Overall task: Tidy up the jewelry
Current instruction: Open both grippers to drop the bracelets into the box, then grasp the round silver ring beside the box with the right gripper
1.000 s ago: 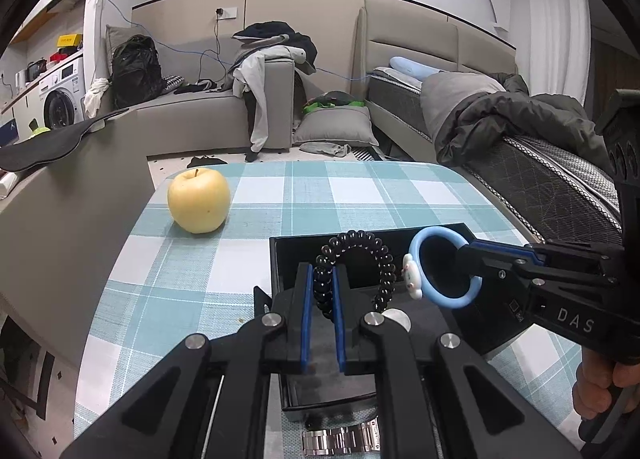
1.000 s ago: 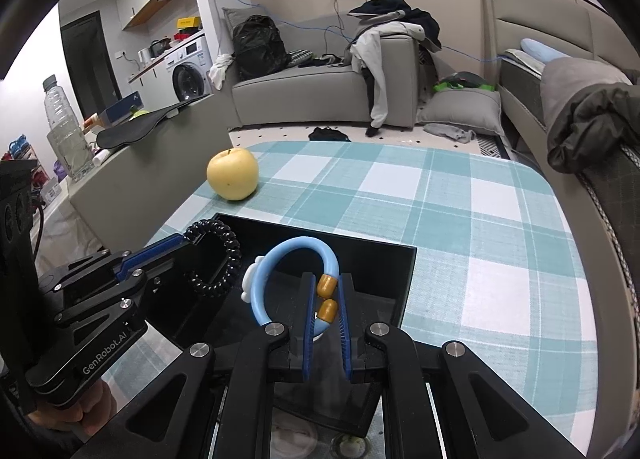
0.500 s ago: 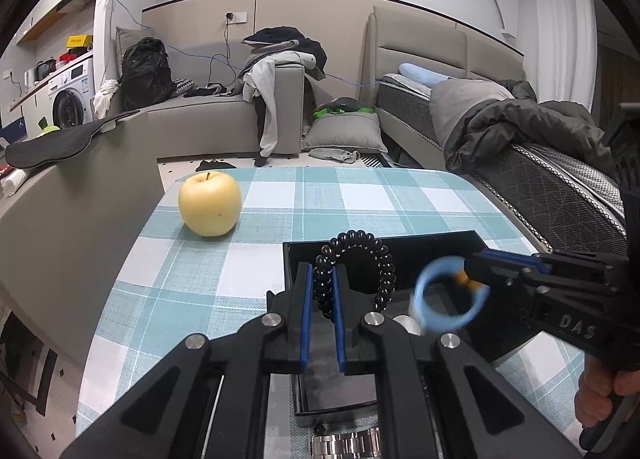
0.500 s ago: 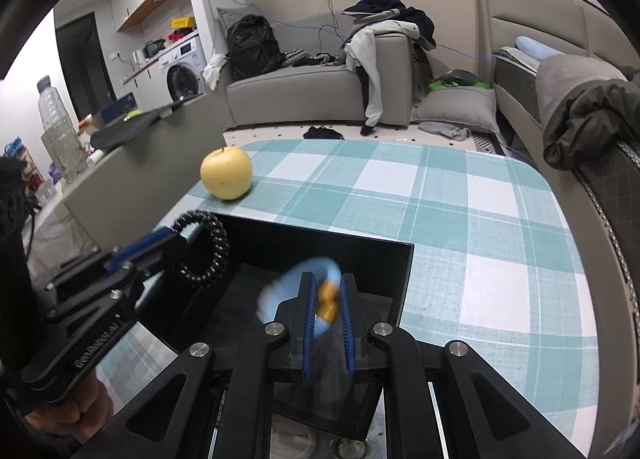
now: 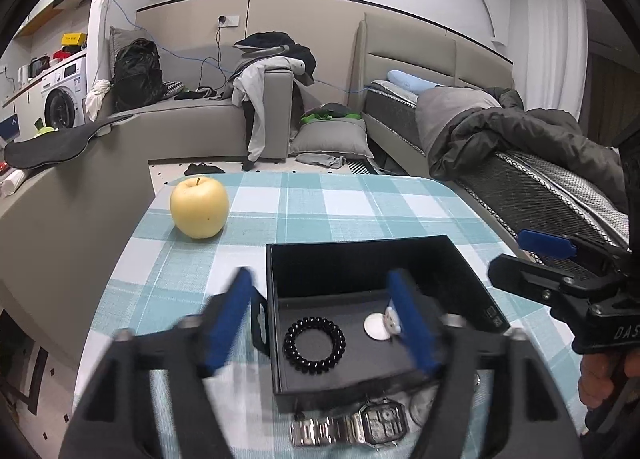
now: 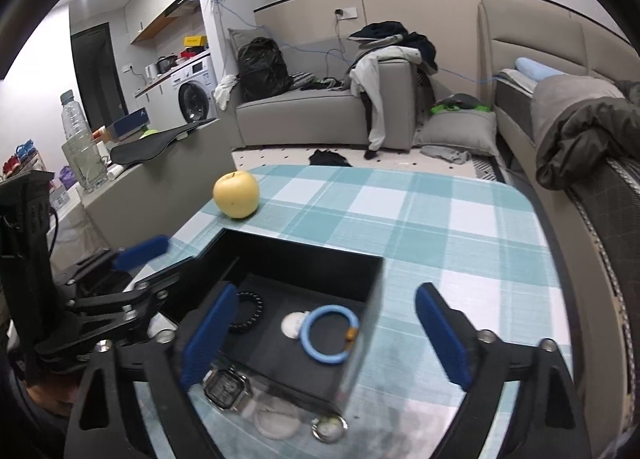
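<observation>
Both grippers hang over the black box [image 5: 472, 271] with their blue-padded jaws spread wide and nothing between them: the left gripper [image 5: 324, 319] straddles the box's left wall, and the right gripper [image 6: 320, 335] spans its right wall. Down on the dark floor of the box lies the black beaded bracelet [image 5: 314, 345], flat, toward the left side. To its right, and apart from it, the light blue bracelet [image 6: 329, 333] lies flat too, its orange bead [image 6: 351, 334] turned toward the right wall, its far edge overlapping a small white round disc [image 6: 292, 324]. Just outside the box's near wall, on the checked teal-and-white tabletop [image 6: 440, 219], a steel wristwatch [image 5: 360, 425] lies with its square face up, and a clear round lid [image 6: 278, 421] and a small round metal piece [image 6: 329, 428] sit beside it. A yellow apple [image 5: 199, 206] stands well apart near the tabletop's far left corner. Beyond are a grey sofa [image 6: 320, 115] heaped with clothes and a bed [image 5: 520, 163].
</observation>
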